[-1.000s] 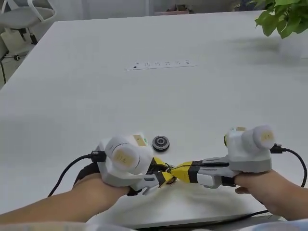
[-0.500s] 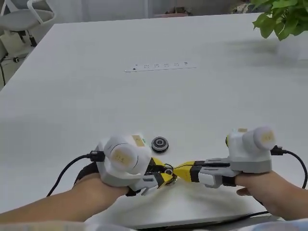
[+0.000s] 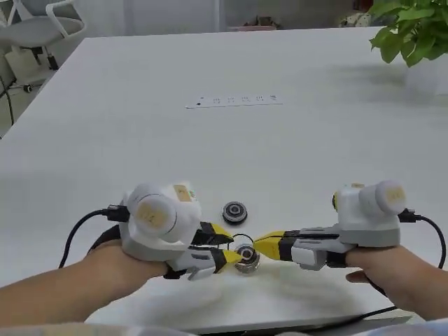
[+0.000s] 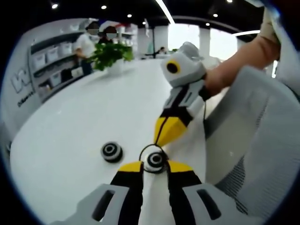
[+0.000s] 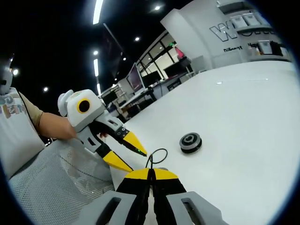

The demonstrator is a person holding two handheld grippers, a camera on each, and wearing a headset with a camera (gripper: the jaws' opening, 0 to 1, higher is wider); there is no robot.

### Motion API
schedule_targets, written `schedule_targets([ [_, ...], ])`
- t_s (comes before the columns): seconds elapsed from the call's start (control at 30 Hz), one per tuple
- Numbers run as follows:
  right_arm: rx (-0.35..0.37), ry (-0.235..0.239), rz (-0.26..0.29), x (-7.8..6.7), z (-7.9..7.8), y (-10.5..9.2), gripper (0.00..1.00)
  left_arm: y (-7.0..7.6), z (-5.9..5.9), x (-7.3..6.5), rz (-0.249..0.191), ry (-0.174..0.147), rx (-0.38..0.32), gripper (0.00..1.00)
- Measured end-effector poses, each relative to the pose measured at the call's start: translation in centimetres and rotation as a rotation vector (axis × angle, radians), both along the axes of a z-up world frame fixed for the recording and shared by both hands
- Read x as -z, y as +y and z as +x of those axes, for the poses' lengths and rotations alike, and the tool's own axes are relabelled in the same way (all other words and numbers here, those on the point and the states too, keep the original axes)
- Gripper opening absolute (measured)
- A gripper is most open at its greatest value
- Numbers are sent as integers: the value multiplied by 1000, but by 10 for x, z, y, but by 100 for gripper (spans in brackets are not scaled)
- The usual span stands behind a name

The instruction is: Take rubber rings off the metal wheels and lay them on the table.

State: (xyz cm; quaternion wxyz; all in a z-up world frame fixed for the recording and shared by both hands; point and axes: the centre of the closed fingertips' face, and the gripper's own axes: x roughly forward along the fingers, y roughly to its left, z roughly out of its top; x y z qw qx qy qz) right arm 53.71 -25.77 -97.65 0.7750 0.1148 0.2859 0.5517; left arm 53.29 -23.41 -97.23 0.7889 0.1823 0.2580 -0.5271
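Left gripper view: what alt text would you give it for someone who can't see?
The left gripper clamps a metal wheel in its yellow-tipped jaws while the right gripper, reaching in from above, pinches the wheel's thin black rubber ring. A second wheel lies on the white table nearby.

Left gripper [image 3: 232,246] and right gripper [image 3: 262,243] face tip to tip, jaws clamped.

3 background items
Green leafy plant [image 3: 413,28] far right; flat white socket strip [image 3: 234,101] lying far centre; white swivel office chair [image 3: 42,24] far left.
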Motion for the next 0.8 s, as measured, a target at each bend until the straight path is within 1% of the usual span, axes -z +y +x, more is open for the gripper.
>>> schedule_targets([
  [0.1, -10, -6, 2, -6, 1, 2, 0, 10, 1, -9, -13, -12, -15, 23],
  [0.17, -14, -10, 4, -9, 4, 2, 0, 17, 2, -15, -26, -13, -31, 25],
  [0.33, -37, -18, 5, -17, 6, 8, 0, 36, 6, -25, -33, -31, -63, 32],
  [0.4, -50, -23, 0, -19, 7, 12, 0, 43, 7, -29, -38, -39, -76, 34],
  [0.5, -67, -28, -4, -22, 9, 18, 0, 49, 6, -33, -46, -45, -87, 37],
  [0.67, -92, -32, -6, -25, 14, 30, 0, 59, 4, -38, -57, -53, -98, 46],
  [0.8, -112, -34, -22, -23, 18, 40, 0, 65, 3, -39, -64, -52, -115, 50],
])
